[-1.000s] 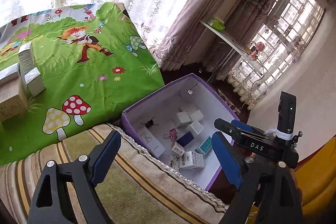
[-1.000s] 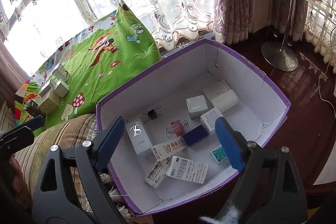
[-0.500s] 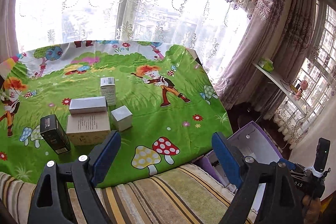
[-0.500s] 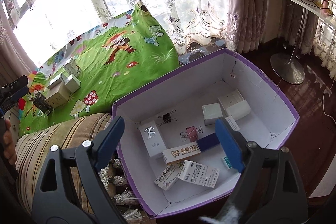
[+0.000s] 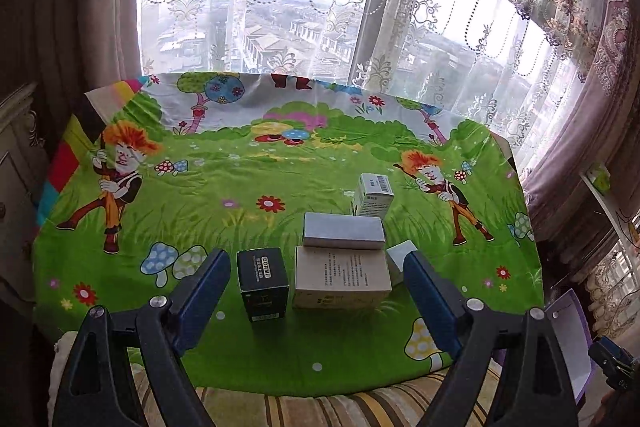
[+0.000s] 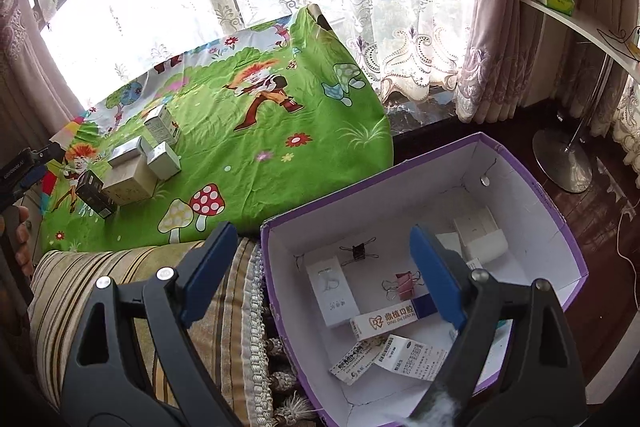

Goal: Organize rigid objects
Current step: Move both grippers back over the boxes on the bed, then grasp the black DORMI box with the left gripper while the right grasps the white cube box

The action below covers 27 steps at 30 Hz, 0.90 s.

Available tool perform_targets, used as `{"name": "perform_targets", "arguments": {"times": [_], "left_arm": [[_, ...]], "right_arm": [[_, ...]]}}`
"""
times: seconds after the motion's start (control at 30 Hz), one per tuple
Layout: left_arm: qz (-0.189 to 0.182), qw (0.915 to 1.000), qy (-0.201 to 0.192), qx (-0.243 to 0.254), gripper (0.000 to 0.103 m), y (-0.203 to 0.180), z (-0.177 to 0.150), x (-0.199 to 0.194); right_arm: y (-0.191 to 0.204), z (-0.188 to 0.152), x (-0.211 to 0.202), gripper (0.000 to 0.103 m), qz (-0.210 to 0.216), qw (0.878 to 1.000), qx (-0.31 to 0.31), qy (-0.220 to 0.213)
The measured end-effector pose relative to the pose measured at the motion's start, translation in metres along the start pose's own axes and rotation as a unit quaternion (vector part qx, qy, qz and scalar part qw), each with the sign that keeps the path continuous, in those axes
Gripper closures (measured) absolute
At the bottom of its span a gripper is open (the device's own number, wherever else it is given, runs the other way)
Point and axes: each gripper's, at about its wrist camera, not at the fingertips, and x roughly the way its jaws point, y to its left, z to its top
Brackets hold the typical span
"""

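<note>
The left claw [image 5: 316, 301] hangs released and empty just short of a cluster of five small boxes on the green cartoon cloth [image 5: 248, 187] that covers the surface. Straight ahead of it, between its fingers, stands the black box [image 5: 262, 283] and, touching or nearly touching that, the tan box [image 5: 342, 281]. A grey box [image 5: 343, 230] lies on the tan one's far edge, a pale box [image 5: 398, 259] peeks out by the right finger, and a white barcode box [image 5: 374, 195] stands farther off.

The right claw [image 6: 320, 275] is also released and grasping nothing; it hovers over the near wall of the purple bin [image 6: 536, 187], which holds roughly eight cartons (some overlap, so the count is loose) and two binder clips [image 6: 402, 285].

These cartons look light and stiff, though thin card can dent under a hard squeeze. The black box seems the easiest pick: upright, standing clear on its left side, best pinched across its two narrow side faces near the middle. The tan one is probably too wide for anything but its short sides.
</note>
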Motion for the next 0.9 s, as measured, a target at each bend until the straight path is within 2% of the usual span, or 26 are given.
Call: {"name": "perform_targets", "arguments": {"times": [0.3,0.57,0.63,0.7,0.9], "left_arm": [[0.027,0.9973,0.065,-0.023,0.014,0.024,0.001,0.043],[0.027,0.9937,0.105,-0.028,0.015,0.034,-0.009,0.081],[0.027,0.9934,0.109,-0.026,0.02,0.037,-0.012,0.086],[0.029,0.9932,0.11,-0.022,0.032,0.038,-0.012,0.091],[0.016,0.9936,0.11,-0.019,0.047,0.042,-0.013,0.098]], "right_arm": [[0.053,0.035,0.04,0.013,0.034,0.998,-0.046,0.027],[0.11,0.066,0.084,0.013,0.06,0.992,-0.096,0.047],[0.125,0.071,0.098,0.013,0.062,0.991,-0.109,0.054],[0.14,0.074,0.112,0.013,0.067,0.988,-0.122,0.062],[0.183,0.075,0.149,0.013,0.074,0.98,-0.169,0.08]]}}
